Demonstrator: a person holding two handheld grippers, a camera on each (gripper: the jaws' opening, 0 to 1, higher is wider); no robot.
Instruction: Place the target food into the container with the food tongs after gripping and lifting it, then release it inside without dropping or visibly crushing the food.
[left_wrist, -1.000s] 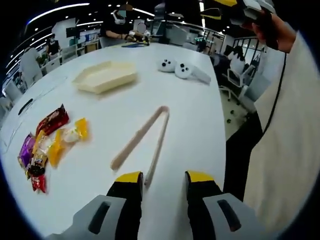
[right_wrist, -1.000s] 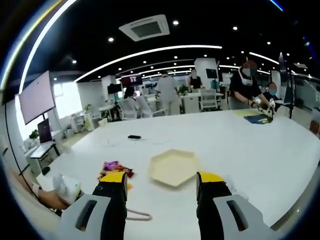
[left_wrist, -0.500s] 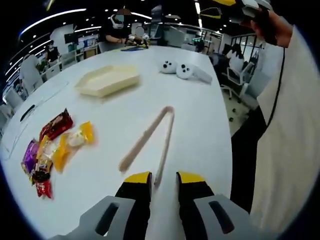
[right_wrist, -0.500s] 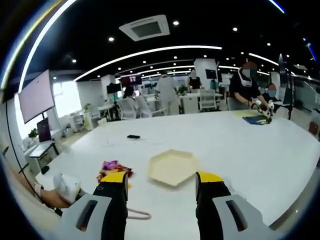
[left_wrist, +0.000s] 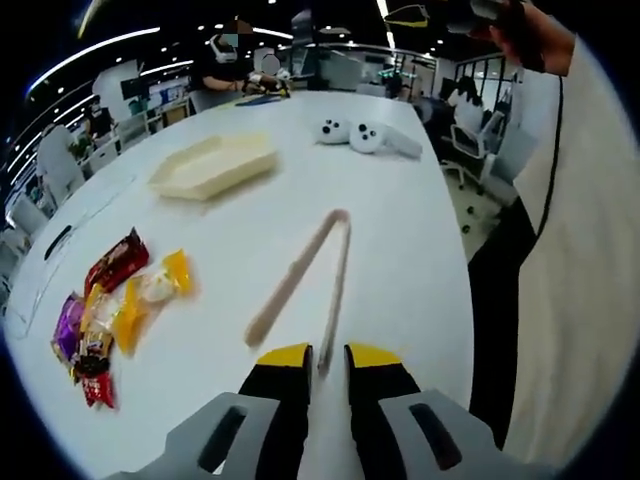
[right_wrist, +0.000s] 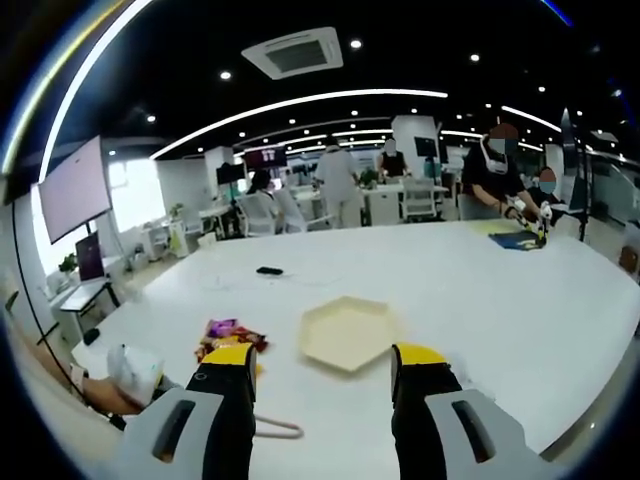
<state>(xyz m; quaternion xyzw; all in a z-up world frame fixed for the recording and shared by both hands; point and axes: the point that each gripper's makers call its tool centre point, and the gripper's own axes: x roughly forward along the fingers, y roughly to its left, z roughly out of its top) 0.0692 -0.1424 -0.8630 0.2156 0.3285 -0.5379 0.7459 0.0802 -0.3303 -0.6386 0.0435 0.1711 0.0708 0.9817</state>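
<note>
Beige food tongs (left_wrist: 300, 275) lie on the white table (left_wrist: 400, 250), hinge end pointing away. My left gripper (left_wrist: 328, 358) has its jaws nearly together around the near end of the tongs' right arm. Several wrapped snacks (left_wrist: 120, 300) lie in a cluster to the left. The cream hexagonal container (left_wrist: 210, 165) stands farther back, and nothing is in it. In the right gripper view, my right gripper (right_wrist: 325, 365) is open and held above the table, with the container (right_wrist: 345, 335) and the snacks (right_wrist: 228, 335) beyond its jaws. A loop of the tongs (right_wrist: 275, 430) peeks out low between them.
Two white controllers (left_wrist: 355, 135) lie past the tongs near the table's right edge. A person's light sleeve and body (left_wrist: 570, 280) fill the right side. A dark phone (right_wrist: 268, 271) lies mid-table. People work at the far end (right_wrist: 495, 170).
My left gripper's jaws have narrowed from wide apart to a slim gap around the tongs' arm end. The right gripper stays open and almost still.
</note>
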